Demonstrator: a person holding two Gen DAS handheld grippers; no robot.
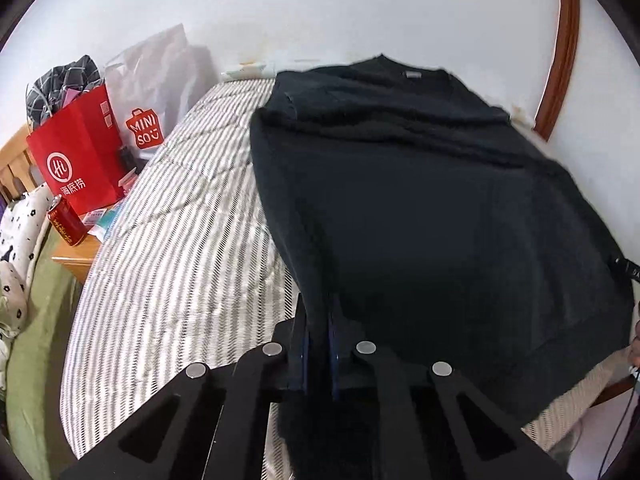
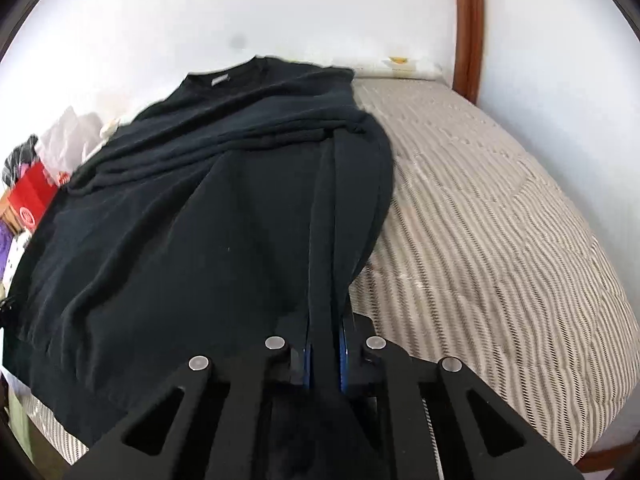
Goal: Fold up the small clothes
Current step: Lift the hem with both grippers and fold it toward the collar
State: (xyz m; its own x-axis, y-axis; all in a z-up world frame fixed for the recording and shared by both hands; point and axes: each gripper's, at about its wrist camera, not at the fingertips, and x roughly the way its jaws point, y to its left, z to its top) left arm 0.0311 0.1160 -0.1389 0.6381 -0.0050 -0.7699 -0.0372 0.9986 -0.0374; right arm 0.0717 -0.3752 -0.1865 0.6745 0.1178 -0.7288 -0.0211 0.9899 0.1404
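Black sweatshirt [image 1: 420, 208] is lying on striped bed [image 1: 180, 240], collar far, hem near. Left gripper [image 1: 318, 344] & right gripper [image 2: 324, 352] are each clamping a near hem corner; long axis is running straight away from both.

A black shirt [image 1: 420, 208] is seen on a bedcover [image 1: 180, 248] striped grey and white. A red bag [image 1: 76, 156], a red can [image 1: 66, 222] and a white wall [image 2: 280, 8] are shown.

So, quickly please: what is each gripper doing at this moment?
Left gripper: closed on the black shirt.
Right gripper: closed on the same shirt.
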